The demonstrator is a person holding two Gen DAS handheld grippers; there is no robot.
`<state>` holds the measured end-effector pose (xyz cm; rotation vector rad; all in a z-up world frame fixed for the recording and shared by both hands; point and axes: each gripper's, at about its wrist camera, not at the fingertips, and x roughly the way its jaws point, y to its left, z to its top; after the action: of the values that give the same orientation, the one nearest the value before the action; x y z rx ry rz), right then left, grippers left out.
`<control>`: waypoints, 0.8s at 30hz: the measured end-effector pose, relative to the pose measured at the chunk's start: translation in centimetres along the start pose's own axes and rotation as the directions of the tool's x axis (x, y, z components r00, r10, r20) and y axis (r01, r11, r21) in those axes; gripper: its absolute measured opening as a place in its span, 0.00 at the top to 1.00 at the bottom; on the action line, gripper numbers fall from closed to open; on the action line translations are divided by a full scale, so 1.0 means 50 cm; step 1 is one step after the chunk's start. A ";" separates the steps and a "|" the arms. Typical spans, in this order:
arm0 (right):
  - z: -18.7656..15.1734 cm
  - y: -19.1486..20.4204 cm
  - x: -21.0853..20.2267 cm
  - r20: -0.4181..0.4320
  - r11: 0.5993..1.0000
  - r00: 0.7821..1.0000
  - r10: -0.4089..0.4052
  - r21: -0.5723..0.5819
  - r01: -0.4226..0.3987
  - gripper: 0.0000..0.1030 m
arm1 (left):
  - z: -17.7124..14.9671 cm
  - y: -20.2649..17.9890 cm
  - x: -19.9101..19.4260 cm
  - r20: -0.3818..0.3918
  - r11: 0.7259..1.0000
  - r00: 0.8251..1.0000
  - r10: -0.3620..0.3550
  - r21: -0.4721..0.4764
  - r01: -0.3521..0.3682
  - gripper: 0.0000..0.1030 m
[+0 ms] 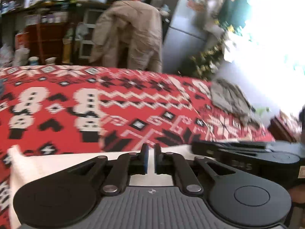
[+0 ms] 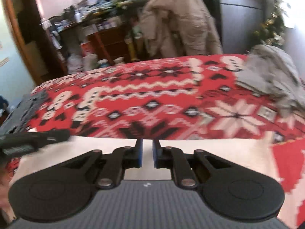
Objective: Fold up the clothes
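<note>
White garment [image 1: 57, 164] sits in both nearly closed grippers, left gripper [image 1: 151, 159] and right gripper [image 2: 147, 153]; your thin hold could slip, dropping its edge unevenly.

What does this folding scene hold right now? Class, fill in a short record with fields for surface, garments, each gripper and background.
surface: red patterned cloth covering the table
garment in work: white cloth at the near edge, under both grippers
other garment: grey clothes, crumpled, far right
left gripper: narrow gap over white cloth, grip unclear
right gripper: narrow gap over white cloth, grip unclear
background: beige coat hanging, cluttered shelves
</note>
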<state>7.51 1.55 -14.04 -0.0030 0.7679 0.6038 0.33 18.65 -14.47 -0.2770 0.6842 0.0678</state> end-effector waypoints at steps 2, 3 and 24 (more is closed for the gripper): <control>-0.001 0.022 0.014 -0.001 1.000 1.000 0.004 -0.025 -0.004 0.89 | -0.002 -0.024 0.021 -0.019 1.000 1.000 -0.020 0.021 0.020 0.93; -0.001 0.031 0.022 -0.006 0.999 1.000 -0.002 -0.044 0.002 0.89 | -0.004 -0.036 0.031 -0.029 0.999 0.999 -0.030 0.032 0.031 0.93; -0.008 0.116 0.056 -0.028 0.970 1.000 -0.012 -0.244 0.005 0.85 | -0.003 0.044 0.008 -0.009 0.992 1.000 0.011 -0.126 -0.012 0.94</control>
<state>5.85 7.71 -14.91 -0.2420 0.7170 0.6883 0.23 20.73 -15.34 -0.3952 0.6911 0.1209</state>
